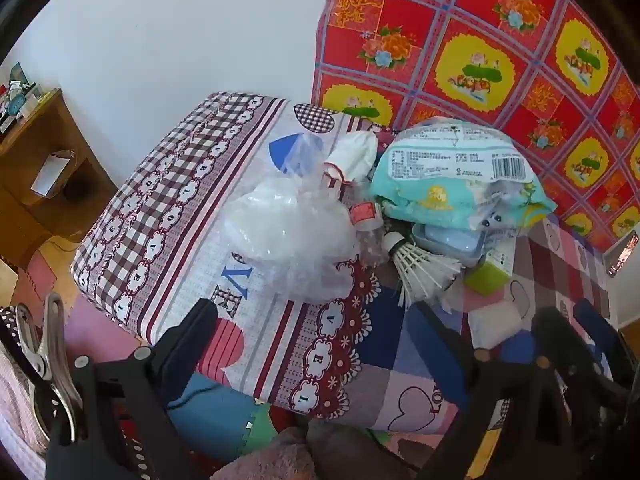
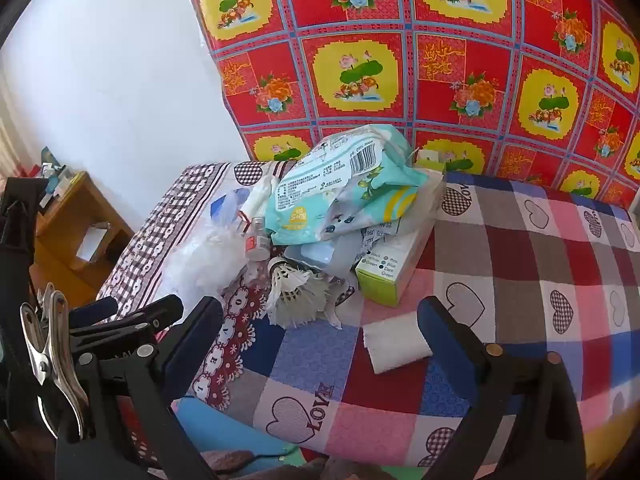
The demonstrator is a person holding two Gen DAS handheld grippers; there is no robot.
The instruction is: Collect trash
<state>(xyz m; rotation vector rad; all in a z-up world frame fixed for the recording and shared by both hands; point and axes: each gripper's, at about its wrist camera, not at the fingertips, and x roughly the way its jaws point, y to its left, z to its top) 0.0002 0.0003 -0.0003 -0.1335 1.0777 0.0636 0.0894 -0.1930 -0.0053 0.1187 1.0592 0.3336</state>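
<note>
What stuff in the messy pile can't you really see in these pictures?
- Blue-lidded box: both views, mostly buried under the wipes pack; contents hidden.
- Small bottle: both views, its red label is too small to read.
- Clear plastic bag: left wrist view, crumpled and cloudy, so what is inside cannot be told.
- Green-and-white carton: right wrist view, top covered by the wipes pack.
- Wooden shelf: clutter on it is too small.

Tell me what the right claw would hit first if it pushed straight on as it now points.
Probably the folded white tissue: it lies on the bedspread just ahead of the open right claw, nearer its right finger. Depth is uncertain.
</note>
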